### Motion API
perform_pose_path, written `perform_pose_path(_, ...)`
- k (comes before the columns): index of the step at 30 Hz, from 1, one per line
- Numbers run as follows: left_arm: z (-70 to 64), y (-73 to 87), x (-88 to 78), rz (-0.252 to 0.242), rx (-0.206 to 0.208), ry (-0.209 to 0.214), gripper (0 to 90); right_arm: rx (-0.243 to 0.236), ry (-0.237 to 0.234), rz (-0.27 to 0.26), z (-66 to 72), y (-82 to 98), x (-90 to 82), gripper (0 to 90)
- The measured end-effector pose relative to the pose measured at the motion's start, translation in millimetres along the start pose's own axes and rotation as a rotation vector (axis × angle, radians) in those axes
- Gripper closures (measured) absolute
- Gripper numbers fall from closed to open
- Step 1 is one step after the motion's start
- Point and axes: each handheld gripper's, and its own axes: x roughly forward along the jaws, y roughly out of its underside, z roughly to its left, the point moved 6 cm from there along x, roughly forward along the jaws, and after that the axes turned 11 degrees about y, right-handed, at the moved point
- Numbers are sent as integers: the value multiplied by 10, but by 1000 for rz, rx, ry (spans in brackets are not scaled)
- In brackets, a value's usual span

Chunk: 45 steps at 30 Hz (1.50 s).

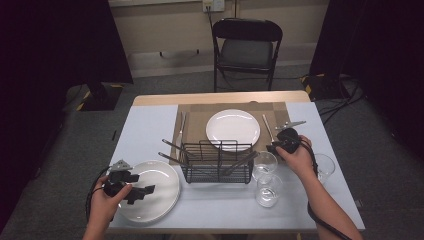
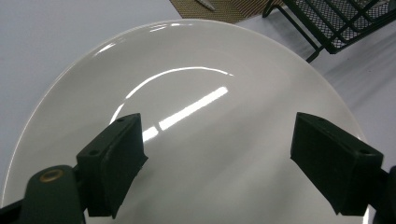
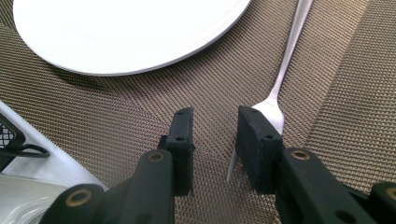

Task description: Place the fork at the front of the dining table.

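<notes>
Two grippers in view. Right gripper sits low over the woven placemat, jaws parted by a narrow gap with nothing between them; the fork lies on the mat just beside the right-hand jaw, tines partly hidden behind it, near the small plate. Left gripper hovers over the large plate, jaws wide apart, empty.

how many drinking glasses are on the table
3. One glass stands just right of the wire rack, a second glass in front of it near the table's front edge, and a third glass to the right, beyond the person's right wrist.
</notes>
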Motion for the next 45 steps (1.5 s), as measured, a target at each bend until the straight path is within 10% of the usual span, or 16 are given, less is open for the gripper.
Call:
perform_pose_path(21, -4, -5, -4, -5, -3, -1, 170, 4, -13, -10, 40, 13, -10, 661)
perform_pose_path(45, -23, -8, 4, 0, 4, 5, 170, 45, -14, -61, -16, -153, -274, 300)
